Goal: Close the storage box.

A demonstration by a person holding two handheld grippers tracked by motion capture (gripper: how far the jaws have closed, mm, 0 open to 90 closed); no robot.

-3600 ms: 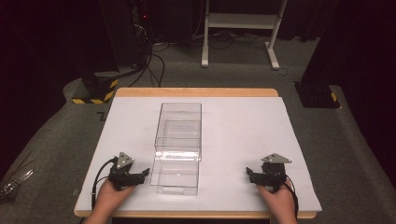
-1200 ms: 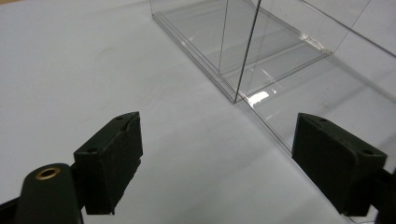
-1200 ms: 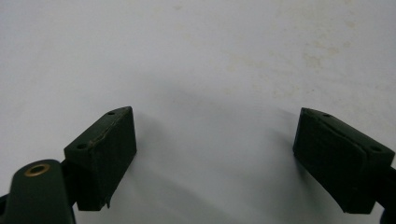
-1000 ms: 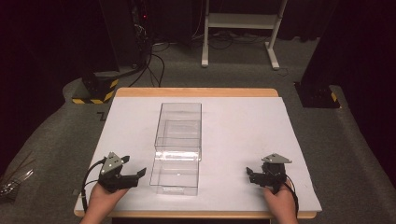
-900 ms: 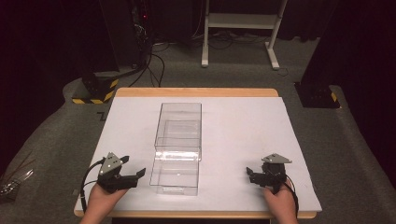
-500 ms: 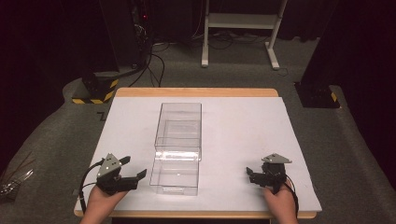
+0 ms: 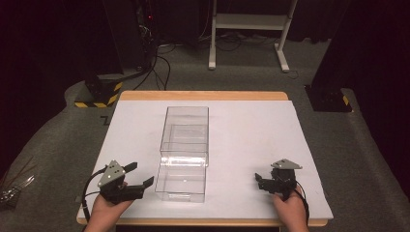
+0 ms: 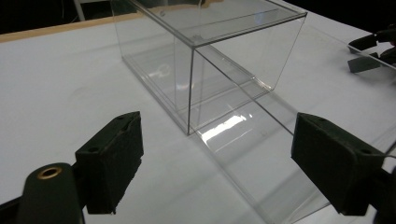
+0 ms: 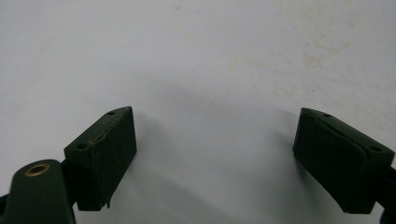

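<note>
A clear plastic box [image 7: 185, 133] stands lengthwise in the middle of the white table [image 7: 251, 130], with a clear drawer [image 7: 181, 181] drawn out of its near end. My left gripper [image 7: 139, 174] rests near the front left corner, open, with its jaws pointing at the drawer and a small gap between them. In the left gripper view the left gripper [image 8: 219, 154] is spread wide, with the box's corner [image 8: 191, 88] straight ahead. My right gripper [image 7: 259, 182] sits at the front right, open and well away from the box. In the right gripper view the right gripper [image 9: 215, 149] holds nothing above bare white tabletop [image 9: 210, 60].
The table's wooden edge [image 7: 203, 95] runs along the far side. Beyond it on the dark floor are cables [image 7: 159, 58], a black-and-yellow base [image 7: 99, 92], a white stand [image 7: 246, 21] and a dark base [image 7: 329, 96]. The other gripper [image 8: 373, 46] appears far off in the left gripper view.
My left gripper has shifted a little to the left and toward the front edge, still open. The right gripper and the box have stayed where they were.
</note>
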